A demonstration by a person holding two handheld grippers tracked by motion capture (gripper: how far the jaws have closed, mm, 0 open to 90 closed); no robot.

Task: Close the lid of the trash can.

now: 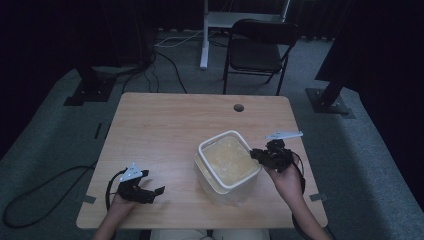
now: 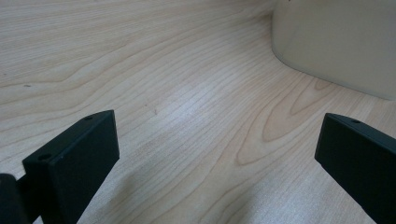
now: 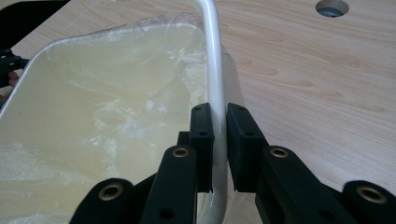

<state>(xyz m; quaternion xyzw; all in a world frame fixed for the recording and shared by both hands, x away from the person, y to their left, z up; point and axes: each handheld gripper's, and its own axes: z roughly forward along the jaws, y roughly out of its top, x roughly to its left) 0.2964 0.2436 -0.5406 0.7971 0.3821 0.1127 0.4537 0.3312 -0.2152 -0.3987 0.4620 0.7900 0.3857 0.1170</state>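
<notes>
Bin (image 1: 228, 165): one cream bin is sitting on the table (image 1: 160, 130), right of the middle and toward the person's side, turned at an angle to the table's edges. One clear plastic liner (image 3: 107, 93) is lying crumpled inside it, reaching up to the rim (image 3: 211, 56).

Two grippers are working here. The right gripper (image 3: 219, 126) is pinching the bin's rim, one pad sitting inside the wall and the other outside, both pressing on the white lip. In the high view that right gripper (image 1: 267, 155) is meeting the bin at its right corner, with the hand behind it coming in near the table's right edge. The left gripper (image 1: 147, 192) is resting near the front left of the table, well apart from the bin, its jaws standing spread with nothing between them. In the left gripper view only bare wood is lying between the two black jaws, and the bin's rounded wall (image 2: 336, 42) is showing at the upper right, farther off.

One round hole (image 1: 238, 107) is sitting near the table's far edge. One folding chair (image 1: 257, 50) is standing beyond the table.

Open wood is stretching across the whole left and far half of the table. The bin's near corner is coming close to the front edge, and little room is remaining between the bin and the right edge.
</notes>
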